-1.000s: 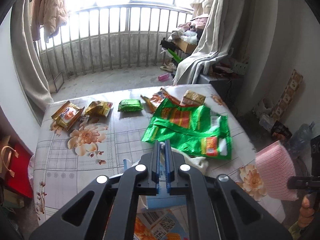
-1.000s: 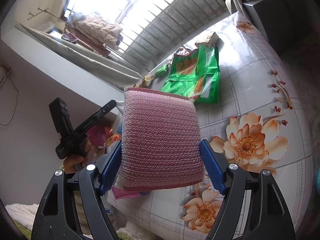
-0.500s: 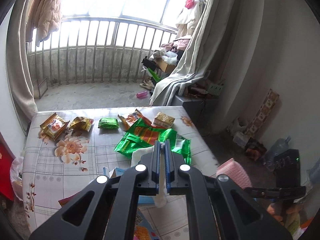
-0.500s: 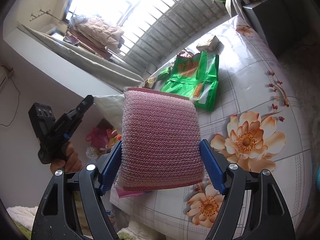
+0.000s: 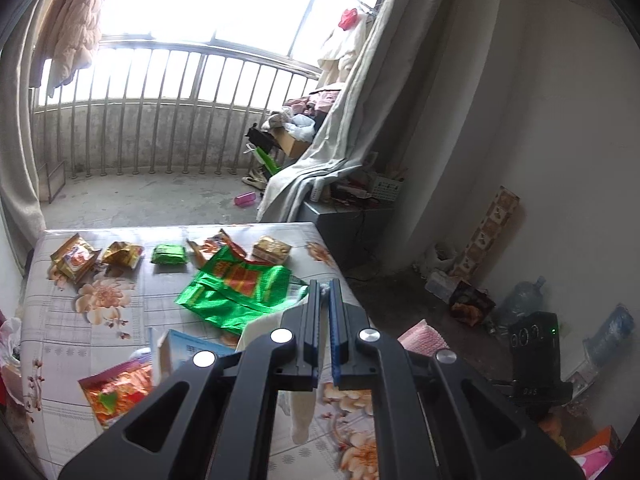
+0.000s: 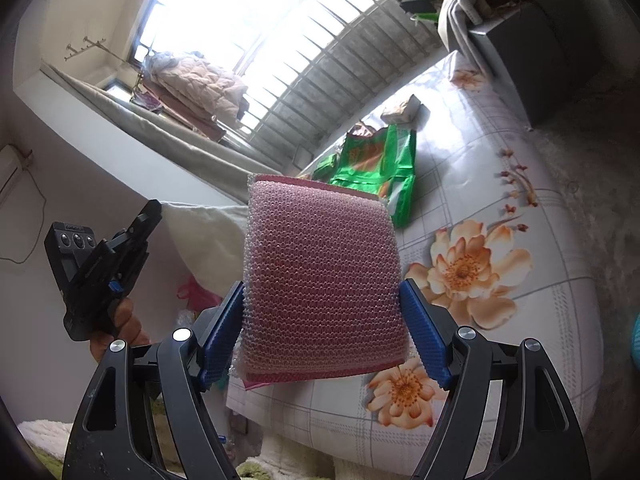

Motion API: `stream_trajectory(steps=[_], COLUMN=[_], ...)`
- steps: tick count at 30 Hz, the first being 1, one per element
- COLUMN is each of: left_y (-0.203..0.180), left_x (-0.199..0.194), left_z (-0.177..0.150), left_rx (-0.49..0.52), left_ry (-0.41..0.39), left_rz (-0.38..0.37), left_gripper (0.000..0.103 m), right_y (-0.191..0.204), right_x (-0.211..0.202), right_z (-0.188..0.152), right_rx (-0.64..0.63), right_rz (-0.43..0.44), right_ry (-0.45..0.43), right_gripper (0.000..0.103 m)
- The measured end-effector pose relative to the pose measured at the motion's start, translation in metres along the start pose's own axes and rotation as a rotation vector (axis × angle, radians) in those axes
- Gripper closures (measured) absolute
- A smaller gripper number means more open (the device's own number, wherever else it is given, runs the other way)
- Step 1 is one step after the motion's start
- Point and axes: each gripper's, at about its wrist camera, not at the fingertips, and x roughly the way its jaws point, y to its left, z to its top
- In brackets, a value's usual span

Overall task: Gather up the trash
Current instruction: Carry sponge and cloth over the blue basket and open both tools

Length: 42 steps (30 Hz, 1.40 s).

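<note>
My right gripper (image 6: 322,320) is shut on a pink bubble-wrap envelope (image 6: 322,272), held up over the table's near edge; the envelope also shows in the left wrist view (image 5: 422,338). My left gripper (image 5: 325,320) is shut on a white tissue (image 5: 262,330) that hangs below its jaws, lifted above the table; the tissue also shows in the right wrist view (image 6: 208,236). On the flowered tablecloth (image 5: 80,320) lie a large green bag (image 5: 236,288), several small snack wrappers (image 5: 120,254), a red wrapper (image 5: 116,392) and a blue-white box (image 5: 188,354).
A grey cabinet (image 5: 344,232) stands past the table's far right corner, under a hanging curtain (image 5: 352,112). Bottles and clutter (image 5: 520,300) lie on the floor to the right. A balcony railing (image 5: 160,112) is behind the table.
My left gripper has risen and pulled back from the table, lifting the white tissue with it. My right gripper still holds the pink envelope, nearly unmoved.
</note>
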Motion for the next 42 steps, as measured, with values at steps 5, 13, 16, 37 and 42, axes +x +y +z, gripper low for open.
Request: stream_trajectory(steps=[5,13,16,37,42], left_y=[-0.039,-0.115,-0.145,-0.37,-0.391], left_x=[0.011,0.053,0.08,0.314,0.362], left_z=[-0.005,-0.022,-0.031,-0.154,-0.183], left_rx=[0.028,0.083,0.092,0.268,0.315], left_ry=[0.027,0.119,0.188,0.613,0.662], left_rz=[-0.074,-0.229,-0.303,-0.427,-0.349], left_gripper=[0.099,0.099,0.099,0.099,0.068], right_y=[-0.014,-0.06,-0.083,-0.314,-0.364], right_x=[-0.028,-0.094,-0.121,-0.222,-0.217], right_z=[-0.007,-0.032,-0.048,-0.116,-0.11], right_rx=[0.029,0.132,0.198,0.776,0.849], right_rz=[-0.017,-0.093,-0.14,-0.313,-0.353], right_ry=[-0.045,-0.141,-0.191,-0.424,-0.427], right_gripper=[0.031,0.031,0.031,0.029,0.021])
